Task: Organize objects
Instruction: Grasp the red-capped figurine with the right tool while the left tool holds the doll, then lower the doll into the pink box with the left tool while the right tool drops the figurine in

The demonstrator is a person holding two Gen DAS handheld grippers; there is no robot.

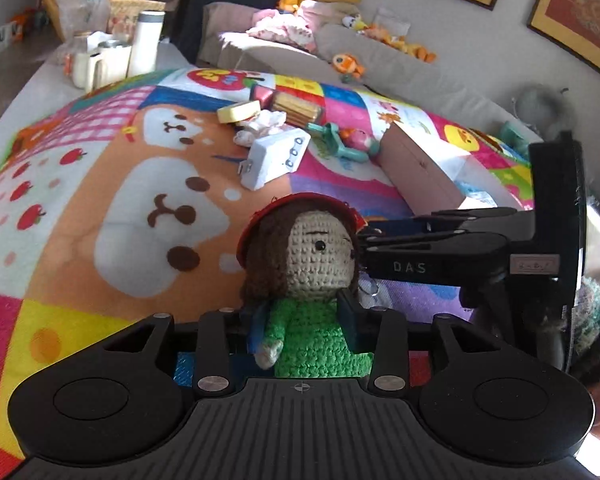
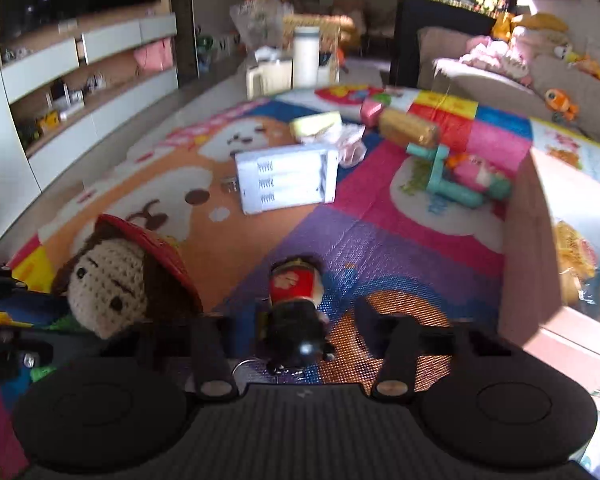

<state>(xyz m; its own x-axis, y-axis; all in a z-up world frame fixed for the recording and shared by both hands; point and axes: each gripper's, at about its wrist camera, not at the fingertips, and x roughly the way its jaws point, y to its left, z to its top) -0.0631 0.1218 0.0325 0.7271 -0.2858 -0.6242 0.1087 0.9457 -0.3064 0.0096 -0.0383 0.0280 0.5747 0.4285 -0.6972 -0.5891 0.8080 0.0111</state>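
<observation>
Crocheted in green, cream and brown yarn, with a red hat, the doll (image 1: 300,280) stands upright in the left tool (image 1: 304,316), whose blue pads pinch its green body on both sides. In the left wrist view the right tool (image 1: 440,256) reaches in from the right, its black arm lettered "DAS" in pale capitals, its tip just beside the doll's head. A small label farther back on that arm is too small to read.

In the right wrist view a small figurine (image 2: 296,304) with a red top and black base lies on the colourful play mat (image 2: 380,240) between the right tool's fingers (image 2: 214,344). Whether the pads press on it I cannot tell; the frame is blurred.

Farther off on the mat lie a white battery charger (image 1: 274,156), a yellow case (image 1: 238,112), a teal toy (image 1: 340,142) and a pink box (image 1: 420,164). A white bottle (image 1: 146,42) stands beyond the mat.
</observation>
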